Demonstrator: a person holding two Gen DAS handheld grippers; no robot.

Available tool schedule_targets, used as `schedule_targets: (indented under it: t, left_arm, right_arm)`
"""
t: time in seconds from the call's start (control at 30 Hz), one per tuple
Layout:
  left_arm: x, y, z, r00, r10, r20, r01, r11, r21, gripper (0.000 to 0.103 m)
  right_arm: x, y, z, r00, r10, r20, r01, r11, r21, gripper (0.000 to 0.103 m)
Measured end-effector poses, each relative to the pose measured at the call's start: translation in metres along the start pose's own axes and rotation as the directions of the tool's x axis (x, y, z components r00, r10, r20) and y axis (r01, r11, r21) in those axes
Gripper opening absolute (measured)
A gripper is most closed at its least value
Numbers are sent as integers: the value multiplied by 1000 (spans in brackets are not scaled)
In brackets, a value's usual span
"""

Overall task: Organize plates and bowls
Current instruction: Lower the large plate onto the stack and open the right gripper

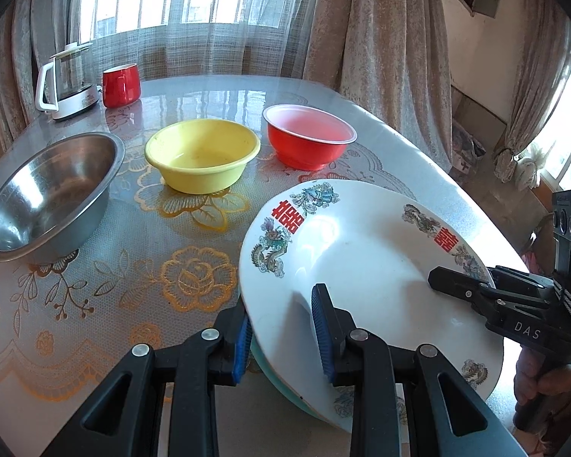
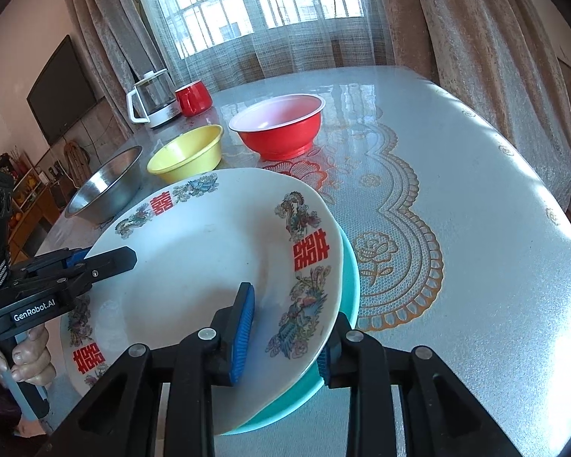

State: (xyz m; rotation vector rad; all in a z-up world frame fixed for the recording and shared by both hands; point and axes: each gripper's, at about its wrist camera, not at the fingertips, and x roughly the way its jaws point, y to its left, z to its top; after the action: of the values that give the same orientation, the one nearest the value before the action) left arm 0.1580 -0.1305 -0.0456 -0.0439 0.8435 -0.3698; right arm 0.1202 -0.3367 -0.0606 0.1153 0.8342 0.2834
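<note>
A white plate (image 1: 361, 251) (image 2: 194, 259) with red characters and dragon prints lies on a teal plate (image 2: 348, 274) (image 1: 274, 377), whose edge shows beneath it. My left gripper (image 1: 283, 337) (image 2: 106, 261) is shut on the stack's left rim, one blue pad on top and one underneath. My right gripper (image 2: 285, 342) (image 1: 449, 282) clamps the opposite rim the same way. The stack sits tilted, low over the near part of the table; whether it touches the table is unclear. Behind it stand a steel bowl (image 1: 49, 198) (image 2: 106, 186), a yellow bowl (image 1: 201, 156) (image 2: 188, 154) and a red bowl (image 1: 308, 141) (image 2: 281, 125).
The table (image 1: 133, 285) has a shiny floral cover. A glass kettle (image 1: 68, 80) (image 2: 152, 99) and a red mug (image 1: 121, 84) (image 2: 193, 98) stand at its far left corner. Curtains and windows lie behind. Bare tabletop (image 2: 476, 209) stretches right of the plates.
</note>
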Motion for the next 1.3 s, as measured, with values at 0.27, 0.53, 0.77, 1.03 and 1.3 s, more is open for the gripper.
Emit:
schedule_targets:
  t: [0.27, 0.53, 0.77, 1.03, 1.3]
  left_arm:
    - [2, -2, 0, 1000, 17, -4, -17, 1000, 0, 30]
    - [-1, -7, -2, 999, 43, 6, -43, 999, 13, 30]
    - [-1, -8, -3, 998, 60, 9, -60, 998, 13, 31]
    - [-2, -10, -3, 997, 73, 9, -74, 997, 9, 31]
    - [-4, -12, -4, 996, 92, 11, -92, 996, 6, 32]
  right_arm:
    - [0, -2, 1, 1000, 25, -13, -24, 999, 48, 32]
    - [-13, -4, -6, 1000, 21, 9, -22, 996, 81, 32]
    - [-21, -1, -14, 999, -8, 52, 4, 997, 76, 27]
    - [-21, 0, -15, 997, -31, 70, 25, 996, 82, 26]
    - [-21, 1, -17, 996, -38, 77, 30, 995, 97, 26]
